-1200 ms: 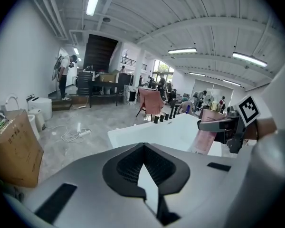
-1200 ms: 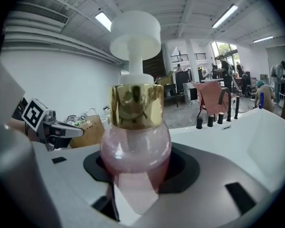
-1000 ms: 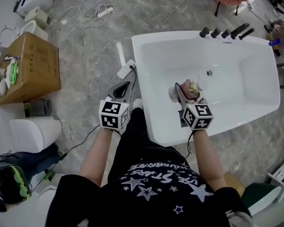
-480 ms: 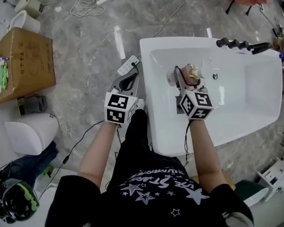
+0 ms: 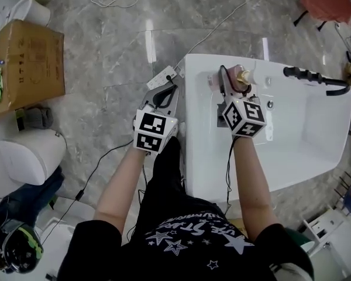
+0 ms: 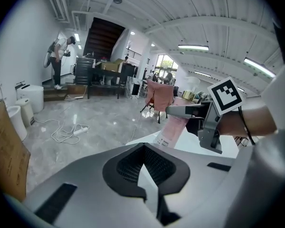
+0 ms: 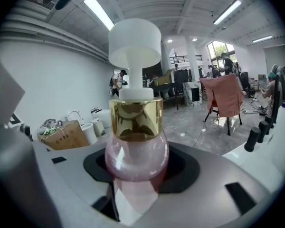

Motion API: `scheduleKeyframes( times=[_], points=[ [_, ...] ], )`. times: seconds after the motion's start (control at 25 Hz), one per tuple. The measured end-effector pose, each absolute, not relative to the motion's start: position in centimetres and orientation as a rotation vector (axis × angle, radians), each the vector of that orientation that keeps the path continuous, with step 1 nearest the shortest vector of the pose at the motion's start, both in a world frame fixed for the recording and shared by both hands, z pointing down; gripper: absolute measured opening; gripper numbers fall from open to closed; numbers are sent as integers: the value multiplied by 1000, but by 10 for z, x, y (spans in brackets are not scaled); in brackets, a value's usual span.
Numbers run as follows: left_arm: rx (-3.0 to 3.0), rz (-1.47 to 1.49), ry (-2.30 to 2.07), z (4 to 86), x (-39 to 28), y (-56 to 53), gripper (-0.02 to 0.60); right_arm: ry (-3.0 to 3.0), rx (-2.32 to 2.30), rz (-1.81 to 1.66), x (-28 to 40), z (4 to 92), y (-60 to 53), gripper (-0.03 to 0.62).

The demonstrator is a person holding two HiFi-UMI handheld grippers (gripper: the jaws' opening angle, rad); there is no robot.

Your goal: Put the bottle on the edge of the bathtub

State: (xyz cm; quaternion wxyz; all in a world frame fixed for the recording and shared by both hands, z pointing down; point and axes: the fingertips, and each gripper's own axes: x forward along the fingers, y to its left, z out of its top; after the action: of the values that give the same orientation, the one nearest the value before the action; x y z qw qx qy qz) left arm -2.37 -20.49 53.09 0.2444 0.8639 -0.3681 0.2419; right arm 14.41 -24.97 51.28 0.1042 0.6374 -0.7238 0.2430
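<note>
The right gripper (image 5: 234, 86) has its fingers clamped on the pink bottle (image 7: 135, 148), around the round body, with the gold collar (image 7: 135, 118) and white pump (image 7: 134, 42) sticking out past them. It's held over the bathtub (image 5: 190, 133), near a corner of the rim. The left gripper (image 5: 162, 95) is over the floor (image 5: 105, 69) just beside the tub, fingers together, empty.

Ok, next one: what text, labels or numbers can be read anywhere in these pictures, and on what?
"STARS", as far as it can be made out: print on the person's shirt; the other letters are unclear.
Cardboard box: dark print, too small to read.
Bottle: label print, too blurred to read.
Marker cubes: square code patterns only, no words.
</note>
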Motion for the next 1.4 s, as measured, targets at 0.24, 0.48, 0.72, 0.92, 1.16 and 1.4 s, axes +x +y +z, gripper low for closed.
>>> scheduleKeyframes(
  times=[0.24,0.48,0.72,0.92,1.16,1.4],
  points=[
    [2318,639,-1034,551,-35,-224,15,-2166,1871,676,125,525,-291,224],
    [2299,623,-1034,560,-38,-228,15,-2153,1861,666,112,541,-319,222],
    [2290,617,-1015,566,-38,-222,15,-2126,1790,554,102,548,-323,222],
    [2285,614,-1001,566,-37,-217,15,-2109,1781,559,99,545,-319,221],
    [2281,604,-995,566,-36,-216,15,-2097,1779,563,100,544,-322,219],
    [2272,600,-1005,569,-34,-218,15,-2106,1677,511,87,549,-329,221]
  ],
)
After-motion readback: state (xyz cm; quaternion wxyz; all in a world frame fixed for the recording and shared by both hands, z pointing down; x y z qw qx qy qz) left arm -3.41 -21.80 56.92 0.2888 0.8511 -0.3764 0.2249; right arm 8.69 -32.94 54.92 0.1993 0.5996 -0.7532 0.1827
